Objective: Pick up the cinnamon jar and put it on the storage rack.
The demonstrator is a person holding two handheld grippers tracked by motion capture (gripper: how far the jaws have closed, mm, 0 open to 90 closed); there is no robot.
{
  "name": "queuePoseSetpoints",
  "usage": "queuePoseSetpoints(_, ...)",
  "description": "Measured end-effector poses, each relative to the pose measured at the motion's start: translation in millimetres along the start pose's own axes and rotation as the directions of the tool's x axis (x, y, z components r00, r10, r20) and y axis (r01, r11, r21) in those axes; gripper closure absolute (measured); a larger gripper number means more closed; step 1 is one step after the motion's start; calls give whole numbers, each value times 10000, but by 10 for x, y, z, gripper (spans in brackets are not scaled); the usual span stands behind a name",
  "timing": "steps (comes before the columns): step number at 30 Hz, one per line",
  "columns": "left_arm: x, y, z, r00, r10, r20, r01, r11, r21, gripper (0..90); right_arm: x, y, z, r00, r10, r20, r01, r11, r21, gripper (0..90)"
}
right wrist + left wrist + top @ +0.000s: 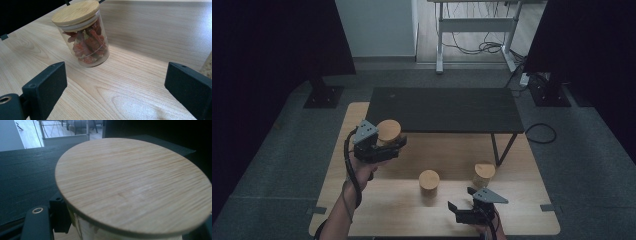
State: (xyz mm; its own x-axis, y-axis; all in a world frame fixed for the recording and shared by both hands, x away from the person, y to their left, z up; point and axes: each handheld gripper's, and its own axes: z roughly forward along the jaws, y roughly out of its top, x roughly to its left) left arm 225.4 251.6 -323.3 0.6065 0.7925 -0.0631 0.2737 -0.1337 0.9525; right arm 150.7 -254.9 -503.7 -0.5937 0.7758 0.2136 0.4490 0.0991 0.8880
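My left gripper (395, 143) is shut on a glass jar with a round wooden lid (389, 130) and holds it up beside the front left corner of a black raised shelf (444, 110). In the left gripper view the lid (132, 185) looms close, with the glass below it and one black jaw at the lower left. My right gripper (456, 212) rests low near the table's front edge, open with nothing in it (115, 85). Ahead of it stands a jar of red dried pieces (83, 37), the middle jar (429, 180) on the wooden table.
A third lidded jar (484, 173) stands to the right of the middle one; its edge (208, 67) shows at the right in the right gripper view. The light wooden table (517, 220) carries the black shelf at the back. Dark stands flank the table.
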Motion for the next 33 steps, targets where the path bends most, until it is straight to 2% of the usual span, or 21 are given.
queuePoseSetpoints(3,-8,4,14,10000,39,24,-39,10000,-67,241,-2,2,-2,10000,-21,2,21,10000,3,37)
queuePoseSetpoints(17,-9,102,117,9994,96,-344,-105,9996,-281,241,-12,5,-8,10000,-46,4,46,10000,17,36)
queuePoseSetpoints(28,59,78,247,9971,-144,-748,122,9995,-290,241,-27,11,0,9999,-99,-47,99,9999,82,36)
queuePoseSetpoints(33,69,98,300,9968,-158,-786,135,9995,-296,242,-34,11,-2,10000,-80,-45,80,9999,81,36)
